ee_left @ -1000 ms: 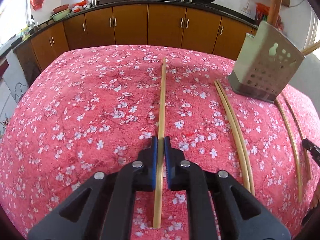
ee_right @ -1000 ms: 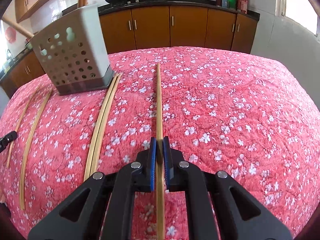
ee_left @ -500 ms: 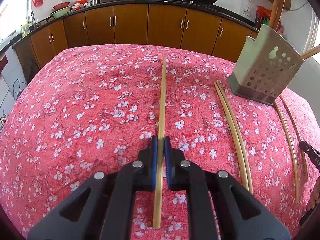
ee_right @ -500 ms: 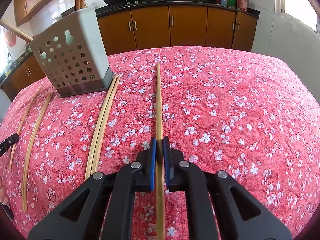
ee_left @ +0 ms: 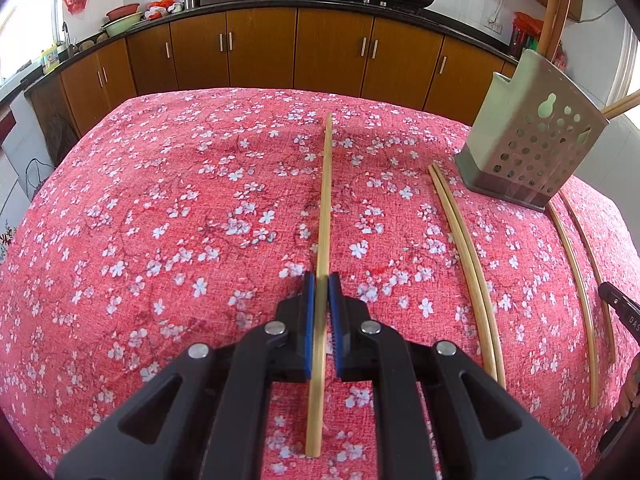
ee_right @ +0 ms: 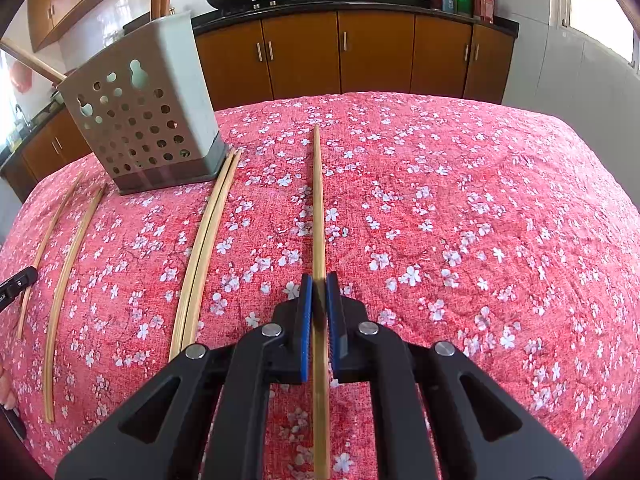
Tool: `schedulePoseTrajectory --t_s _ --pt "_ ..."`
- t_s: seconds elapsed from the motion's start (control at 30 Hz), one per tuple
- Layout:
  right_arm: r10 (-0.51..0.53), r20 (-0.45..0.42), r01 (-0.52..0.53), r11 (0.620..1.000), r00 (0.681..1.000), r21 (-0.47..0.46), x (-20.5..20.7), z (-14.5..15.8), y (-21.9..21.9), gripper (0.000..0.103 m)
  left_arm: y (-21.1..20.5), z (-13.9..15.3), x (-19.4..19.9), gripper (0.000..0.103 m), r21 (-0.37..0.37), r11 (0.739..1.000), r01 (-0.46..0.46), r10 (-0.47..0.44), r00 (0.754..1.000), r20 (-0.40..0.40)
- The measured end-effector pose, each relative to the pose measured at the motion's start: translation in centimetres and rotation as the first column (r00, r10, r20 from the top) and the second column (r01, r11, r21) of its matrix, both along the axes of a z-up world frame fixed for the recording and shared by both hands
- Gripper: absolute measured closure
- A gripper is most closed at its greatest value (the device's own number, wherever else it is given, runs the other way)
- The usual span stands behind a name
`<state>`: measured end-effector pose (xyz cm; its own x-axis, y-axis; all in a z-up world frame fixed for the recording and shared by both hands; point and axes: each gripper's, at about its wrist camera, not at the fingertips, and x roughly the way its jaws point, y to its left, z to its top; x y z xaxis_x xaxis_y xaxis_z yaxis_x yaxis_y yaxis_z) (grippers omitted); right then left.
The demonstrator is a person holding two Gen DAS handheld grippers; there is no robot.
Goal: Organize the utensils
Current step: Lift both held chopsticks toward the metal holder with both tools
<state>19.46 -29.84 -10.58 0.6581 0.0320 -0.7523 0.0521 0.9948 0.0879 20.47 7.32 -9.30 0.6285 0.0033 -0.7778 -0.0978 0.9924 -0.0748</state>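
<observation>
My left gripper (ee_left: 321, 280) is shut on a bamboo chopstick (ee_left: 325, 208) that points straight ahead over the red floral tablecloth (ee_left: 180, 220). My right gripper (ee_right: 319, 280) is shut on another bamboo chopstick (ee_right: 318, 208), also pointing ahead. A grey perforated utensil holder (ee_left: 528, 152) stands at the right in the left wrist view and at the left in the right wrist view (ee_right: 144, 128), with chopsticks sticking out of its top. A pair of chopsticks (ee_left: 468, 256) lies beside it, also seen in the right wrist view (ee_right: 208, 240).
Two more single chopsticks (ee_left: 580, 292) lie on the cloth beyond the holder, also in the right wrist view (ee_right: 68, 276). Brown kitchen cabinets (ee_left: 320, 52) and a counter with woks stand behind the table. The other gripper's tip (ee_left: 620, 312) shows at the right edge.
Both grippers have lifted slightly and drawn back with their chopsticks; the holder looks a little farther and lower in both views. The grips are unchanged.
</observation>
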Motion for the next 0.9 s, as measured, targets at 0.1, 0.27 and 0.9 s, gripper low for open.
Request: schedulePoseTrajectory --t_s 0.1,0.27,0.9 --pt "0.000 0.000 0.000 1.000 1.000 0.001 0.07 -0.04 0.09 0.095 0.00 0.02 0.03 0.092 -0.001 1.000 -0.001 0.001 1.000 0.000" --pt "0.000 0.000 0.000 1.000 1.000 0.001 0.13 -0.04 0.10 0.095 -0.06 0.06 0.02 0.092 -0.004 1.000 -0.001 0.001 1.000 0.000" --pt "0.001 -0.001 -0.001 1.000 1.000 0.000 0.45 -0.13 0.20 0.095 0.05 0.10 0.04 0.092 -0.010 1.000 -0.001 0.001 1.000 -0.001"
